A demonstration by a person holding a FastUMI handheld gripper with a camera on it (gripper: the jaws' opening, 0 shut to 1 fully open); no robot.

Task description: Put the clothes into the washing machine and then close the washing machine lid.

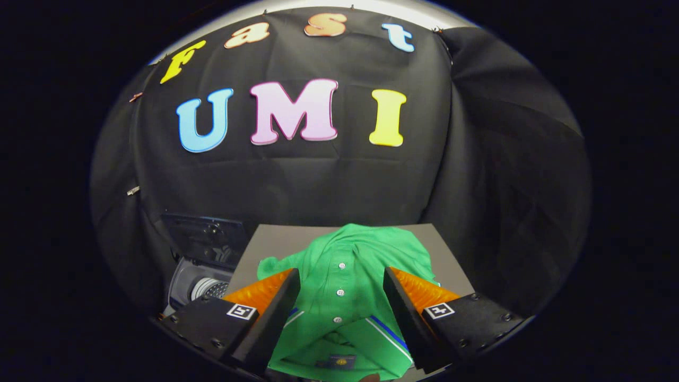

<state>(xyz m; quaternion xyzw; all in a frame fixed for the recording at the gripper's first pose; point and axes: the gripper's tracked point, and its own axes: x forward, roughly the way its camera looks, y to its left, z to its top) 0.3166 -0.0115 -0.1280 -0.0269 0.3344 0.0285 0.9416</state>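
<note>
The gripper [342, 289] hung wide open over the shirt [345, 276], a finger to each side of the button placket, holding nothing, likely lined up for a pinch. The shirt, soft green knit with white buttons and striped collar, lay rumpled on the grey board [451, 249]. The washer [204, 284], lid up, stood off the board's left edge.

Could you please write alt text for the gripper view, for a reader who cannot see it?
A green polo shirt lies on a grey table between the gripper's open jaws, untouched. Beside the table stands a washing machine, lid raised.
</note>
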